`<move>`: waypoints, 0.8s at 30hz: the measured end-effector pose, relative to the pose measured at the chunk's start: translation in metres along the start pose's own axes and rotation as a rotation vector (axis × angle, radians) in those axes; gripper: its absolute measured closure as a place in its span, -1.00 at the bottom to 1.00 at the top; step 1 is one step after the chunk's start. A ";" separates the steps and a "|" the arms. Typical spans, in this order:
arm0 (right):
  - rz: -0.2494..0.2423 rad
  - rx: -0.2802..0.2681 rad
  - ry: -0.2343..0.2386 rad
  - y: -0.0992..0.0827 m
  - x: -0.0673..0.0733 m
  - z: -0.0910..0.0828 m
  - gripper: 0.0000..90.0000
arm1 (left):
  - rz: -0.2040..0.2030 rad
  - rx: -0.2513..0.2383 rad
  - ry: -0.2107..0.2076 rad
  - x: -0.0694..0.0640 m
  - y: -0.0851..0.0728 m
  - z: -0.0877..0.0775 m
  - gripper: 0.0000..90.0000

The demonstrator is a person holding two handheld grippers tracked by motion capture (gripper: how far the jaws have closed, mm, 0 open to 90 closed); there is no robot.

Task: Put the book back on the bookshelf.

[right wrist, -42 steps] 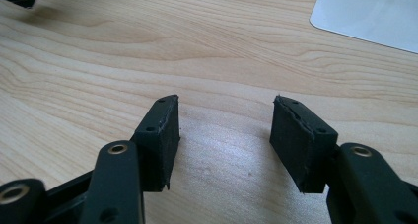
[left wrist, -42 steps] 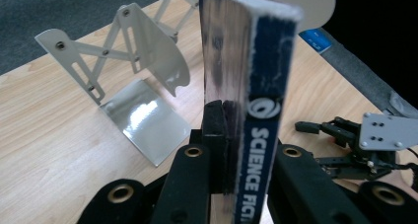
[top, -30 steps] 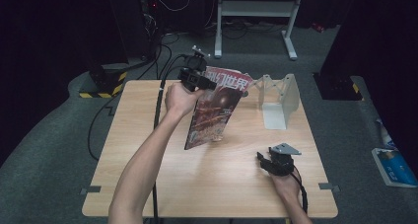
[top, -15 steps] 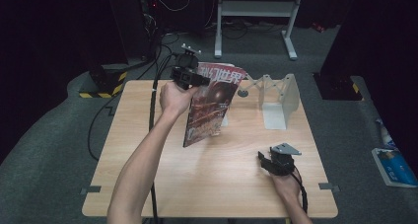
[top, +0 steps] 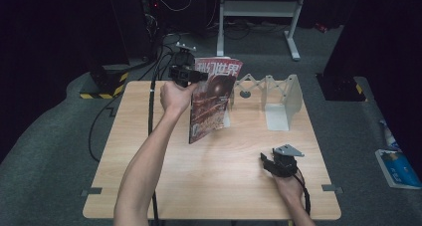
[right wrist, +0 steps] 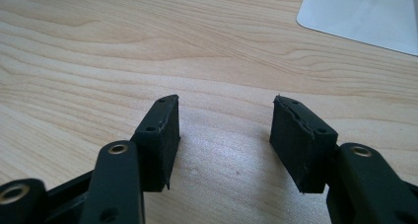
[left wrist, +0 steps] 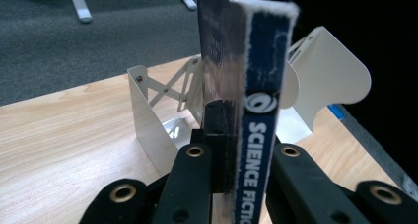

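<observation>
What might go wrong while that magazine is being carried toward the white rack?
The left gripper pinches the magazine only along its spine, so the hanging pages may sag or slip. Its lower corner may catch the expanding bookend rack and shove it. The right gripper rests open on the table, steadying nothing.

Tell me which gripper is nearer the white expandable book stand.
Left. The left gripper, clamping the magazine, hovers just left of the book stand; the right gripper rests on the table nearer the person, farther away.
</observation>
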State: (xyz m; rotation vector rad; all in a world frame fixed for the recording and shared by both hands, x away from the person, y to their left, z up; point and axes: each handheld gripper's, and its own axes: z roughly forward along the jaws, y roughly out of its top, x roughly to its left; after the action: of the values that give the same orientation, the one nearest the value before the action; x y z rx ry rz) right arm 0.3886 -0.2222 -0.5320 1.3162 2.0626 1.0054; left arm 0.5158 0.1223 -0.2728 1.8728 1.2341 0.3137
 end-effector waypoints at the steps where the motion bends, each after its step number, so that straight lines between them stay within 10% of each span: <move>1: 0.000 -0.001 0.000 0.000 0.000 0.000 -0.01 | -0.006 -0.007 0.004 0.001 0.000 0.001 0.85; 15: 0.000 -0.003 0.000 0.000 0.000 0.000 -0.01 | -0.047 -0.068 0.044 0.005 -0.003 0.019 0.86; 24: 0.002 -0.003 0.003 0.000 0.000 0.000 -0.01 | -0.041 -0.011 0.057 0.003 0.000 0.030 0.85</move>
State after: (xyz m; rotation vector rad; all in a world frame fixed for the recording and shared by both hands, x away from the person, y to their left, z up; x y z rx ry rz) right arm 0.3883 -0.2224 -0.5321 1.3166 2.0618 1.0116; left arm 0.5361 0.1096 -0.2917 1.8380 1.3046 0.3527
